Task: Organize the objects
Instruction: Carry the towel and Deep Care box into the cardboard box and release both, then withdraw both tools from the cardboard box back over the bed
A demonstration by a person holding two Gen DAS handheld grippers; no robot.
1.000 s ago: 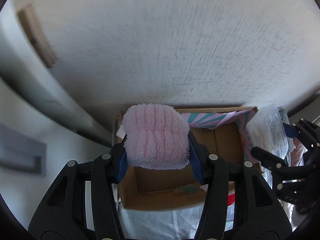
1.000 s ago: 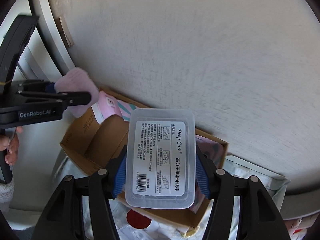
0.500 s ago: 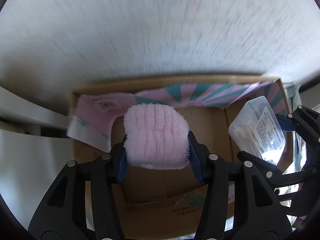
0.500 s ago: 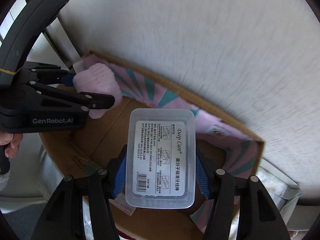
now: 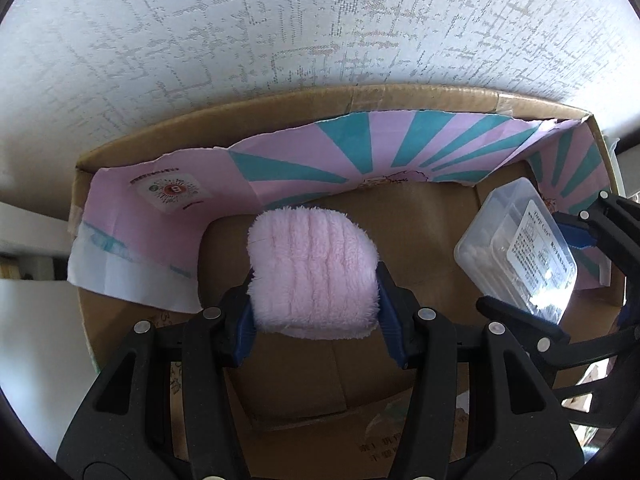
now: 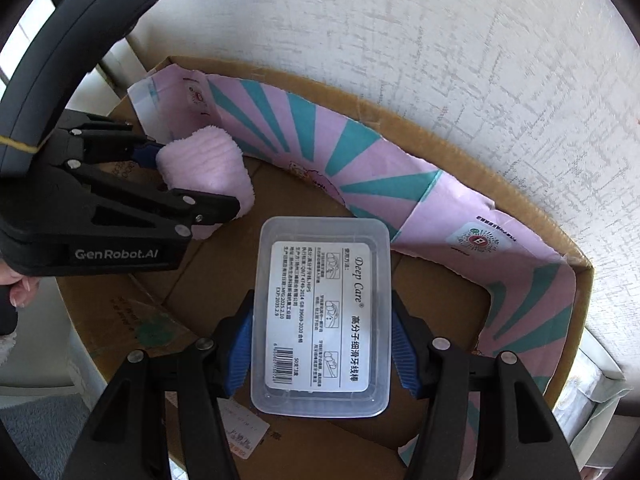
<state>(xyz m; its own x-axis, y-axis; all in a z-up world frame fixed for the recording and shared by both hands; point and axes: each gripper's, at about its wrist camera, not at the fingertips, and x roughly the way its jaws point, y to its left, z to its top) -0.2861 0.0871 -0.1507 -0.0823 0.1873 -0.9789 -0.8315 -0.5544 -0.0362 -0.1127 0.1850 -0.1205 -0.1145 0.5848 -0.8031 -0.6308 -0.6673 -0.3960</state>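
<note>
Both hand-held grippers hang inside the cardboard box's rim, left clamping pink towel, right clamping plastic case.

- Left hand-held gripper, low centre, clamps a fluffy pink cloth.
- Behind it, an open cardboard box lined with pink-and-teal paper.
- At right, the right hand-held gripper grips a clear plastic case, perhaps holding floss picks.
</note>
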